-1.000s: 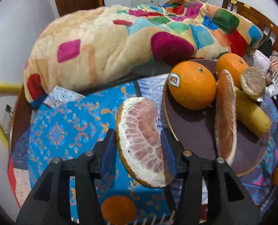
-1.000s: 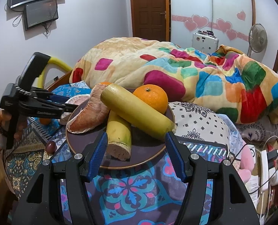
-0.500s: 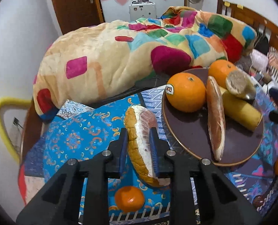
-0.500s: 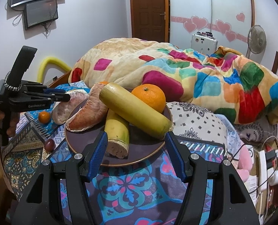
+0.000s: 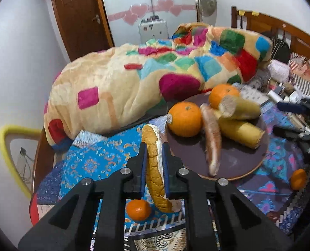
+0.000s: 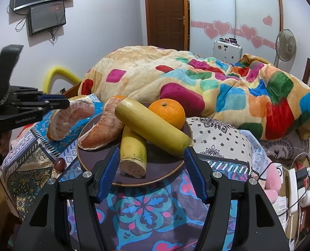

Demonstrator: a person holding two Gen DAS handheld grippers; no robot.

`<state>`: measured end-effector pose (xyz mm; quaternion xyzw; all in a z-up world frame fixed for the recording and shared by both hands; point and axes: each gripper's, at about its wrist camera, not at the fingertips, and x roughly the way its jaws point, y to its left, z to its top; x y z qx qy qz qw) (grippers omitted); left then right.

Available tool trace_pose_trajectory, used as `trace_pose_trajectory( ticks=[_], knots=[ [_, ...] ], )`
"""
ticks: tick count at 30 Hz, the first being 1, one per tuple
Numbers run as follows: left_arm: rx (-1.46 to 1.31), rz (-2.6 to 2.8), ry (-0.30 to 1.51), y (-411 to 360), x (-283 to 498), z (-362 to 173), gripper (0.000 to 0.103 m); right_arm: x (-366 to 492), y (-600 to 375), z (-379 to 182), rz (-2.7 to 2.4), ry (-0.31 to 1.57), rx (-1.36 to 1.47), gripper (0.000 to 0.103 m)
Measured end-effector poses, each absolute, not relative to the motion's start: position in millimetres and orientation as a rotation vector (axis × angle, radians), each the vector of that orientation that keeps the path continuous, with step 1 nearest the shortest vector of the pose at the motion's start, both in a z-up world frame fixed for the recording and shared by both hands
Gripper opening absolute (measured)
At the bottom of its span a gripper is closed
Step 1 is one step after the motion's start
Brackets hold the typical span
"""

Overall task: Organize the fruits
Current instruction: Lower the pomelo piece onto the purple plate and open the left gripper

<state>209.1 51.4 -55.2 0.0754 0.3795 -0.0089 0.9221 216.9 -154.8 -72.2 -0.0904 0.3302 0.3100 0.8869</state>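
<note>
Plate [image 6: 175, 168] on patterned cloth [image 6: 138, 207]; 2 oranges [image 5: 185, 118], pomelo wedge [image 6: 104, 125] on plate; blanket [image 6: 196, 83] behind.

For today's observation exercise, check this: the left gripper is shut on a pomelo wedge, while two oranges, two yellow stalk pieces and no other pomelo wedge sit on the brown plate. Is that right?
Not quite. A second pomelo wedge does lie on the brown plate, beside the yellow stalk pieces and oranges, as the right wrist view shows. The left gripper is indeed shut on a pomelo wedge.

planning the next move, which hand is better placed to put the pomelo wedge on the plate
Left. The left tool is already shut on the pomelo wedge, lifted beside the plate. The right tool hangs open and empty at the plate's near rim.
</note>
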Motion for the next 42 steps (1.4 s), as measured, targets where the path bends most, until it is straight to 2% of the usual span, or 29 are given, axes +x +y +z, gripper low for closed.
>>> trace_pose_trajectory(
  ticks=[6, 7, 8, 11, 18, 25, 30, 33, 38, 42],
  knots=[
    [0.132, -0.09, 0.717, 30.2, 211.9, -35.6, 0.011, 213.8, -157.0, -68.5, 0.648, 0.675, -0.175, 0.06],
    [0.123, -0.107, 0.709, 26.4, 214.2, -34.4, 0.002, 213.9, -157.3, -68.1, 0.647, 0.673, -0.174, 0.06],
    [0.113, -0.124, 0.691, 21.4, 217.4, -33.5, 0.0, 213.9, -157.6, -67.8, 0.648, 0.672, -0.173, 0.06],
    [0.125, -0.137, 0.681, 10.3, 227.6, -39.1, 0.0, 214.3, -158.6, -68.6, 0.649, 0.673, -0.17, 0.06],
    [0.053, -0.136, 0.798, 25.5, 245.6, -77.1, 0.0, 217.0, -161.2, -75.4, 0.645, 0.687, -0.181, 0.06],
    [0.032, -0.125, 0.754, 37.7, 224.8, -59.6, 0.003, 217.6, -164.5, -77.6, 0.646, 0.699, -0.155, 0.06],
    [0.063, -0.114, 0.752, 35.0, 196.5, -53.8, 0.009, 203.1, -167.2, -69.3, 0.636, 0.682, -0.159, 0.06],
    [0.054, -0.116, 0.758, 33.1, 177.9, -53.8, 0.015, 190.2, -170.9, -61.9, 0.632, 0.671, -0.155, 0.06],
    [0.014, -0.123, 0.746, 32.0, 148.4, -52.2, 0.05, 164.2, -178.8, -51.7, 0.619, 0.648, -0.151, 0.06],
    [0.007, -0.108, 0.741, 33.8, 125.9, -53.6, 0.054, 145.7, -186.1, -53.6, 0.602, 0.649, -0.151, 0.06]
  ],
)
